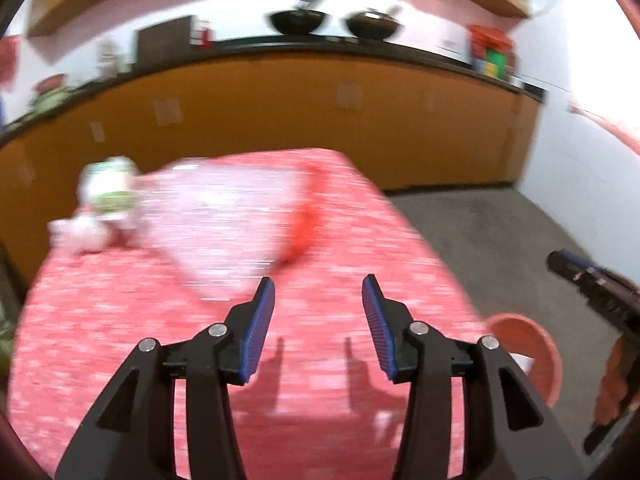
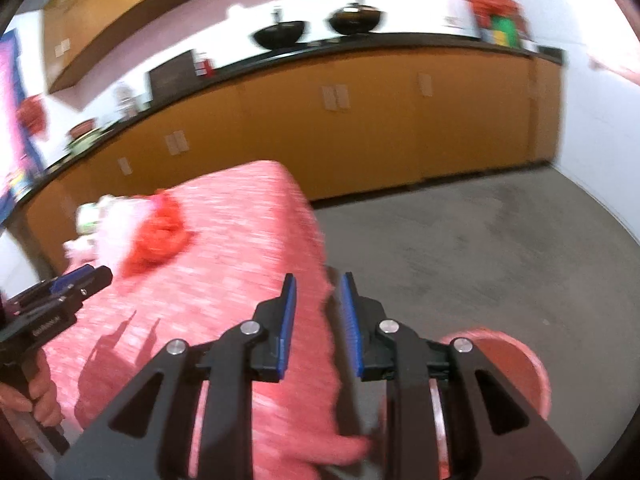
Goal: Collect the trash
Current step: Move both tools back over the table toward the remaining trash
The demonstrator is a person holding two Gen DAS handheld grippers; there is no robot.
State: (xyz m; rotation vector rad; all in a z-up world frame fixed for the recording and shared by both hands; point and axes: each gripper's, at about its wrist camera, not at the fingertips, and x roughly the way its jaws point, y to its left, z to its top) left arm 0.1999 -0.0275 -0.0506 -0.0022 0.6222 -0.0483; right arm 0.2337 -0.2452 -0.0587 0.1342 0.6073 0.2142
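Trash [image 1: 108,208] sits heaped near the far left corner of the table [image 1: 320,248], blurred white and green wrappers bunched together, and right beside it lies a clear bag [image 1: 224,216] with a red rim, spread toward the table's middle. In the right wrist view the same heap [image 2: 100,224] shows at the far edge, with the bag's red part [image 2: 160,236] crumpled next to it.

Left tool [image 1: 318,292] hangs over the near part of the table, jaws apart, blue pads facing each other, nothing between them; its shadow falls on the red-and-white cloth below. Right tool [image 2: 318,288] is off the table's right edge, over the floor [image 2: 480,248], jaws parted by a narrow gap and empty. Each tool also shows at the edge of the other's view, and a hand [image 2: 40,396] grips the left tool's handle.

Down on the floor by the table's near right corner stands a red bin [image 1: 536,344], seen also under the right tool [image 2: 520,356]. Both views are smeared with motion blur.
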